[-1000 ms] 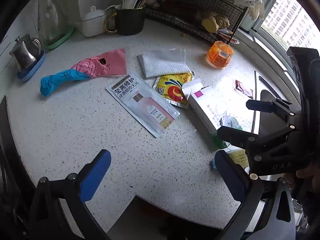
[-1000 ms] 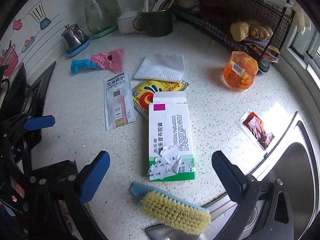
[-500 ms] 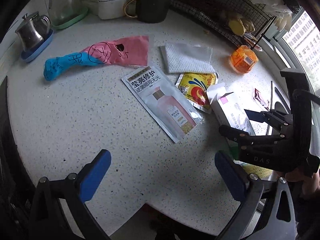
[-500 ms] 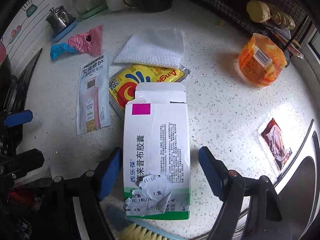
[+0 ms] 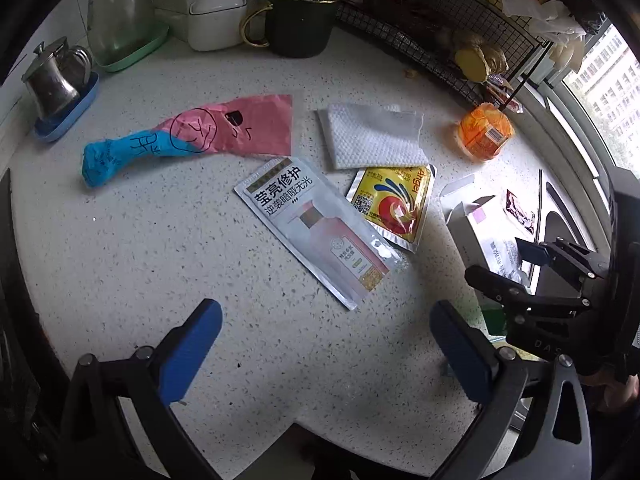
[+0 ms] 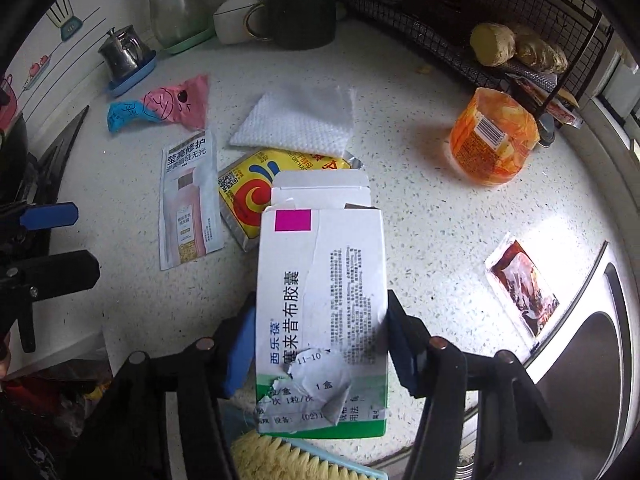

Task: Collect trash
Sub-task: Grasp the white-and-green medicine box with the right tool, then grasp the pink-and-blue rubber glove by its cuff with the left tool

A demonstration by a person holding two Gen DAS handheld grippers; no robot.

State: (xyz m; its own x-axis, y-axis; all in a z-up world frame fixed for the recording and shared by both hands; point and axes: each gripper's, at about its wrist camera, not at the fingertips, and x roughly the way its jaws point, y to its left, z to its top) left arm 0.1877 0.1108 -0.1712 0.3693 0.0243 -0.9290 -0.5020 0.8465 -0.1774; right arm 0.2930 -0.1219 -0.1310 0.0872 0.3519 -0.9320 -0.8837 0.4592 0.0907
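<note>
Trash lies on a speckled white counter (image 5: 160,240). My right gripper (image 6: 320,344) is shut on a white medicine box (image 6: 320,288) with a magenta square, its blue pads pressing both long sides. The box also shows in the left wrist view (image 5: 480,232). My left gripper (image 5: 324,344) is open and empty above bare counter, near a white-pink sachet (image 5: 320,228). Beyond lie a yellow packet (image 5: 392,204), a white napkin (image 5: 372,136), a pink-blue wrapper (image 5: 188,136), an orange plastic cup (image 5: 486,136) and a small dark sauce packet (image 6: 524,284).
A steel pot (image 5: 52,80), glass bottle (image 5: 116,12), white jar (image 5: 216,20) and dark utensil mug (image 5: 300,24) stand at the back. A wire rack (image 6: 480,12) with ginger is at the back right. A sink (image 6: 592,360) is right. A scrub brush (image 6: 288,460) lies under the box.
My right gripper has moved forward over the medicine box and closed on its sides. My left gripper has shifted forward and left over the counter, still open.
</note>
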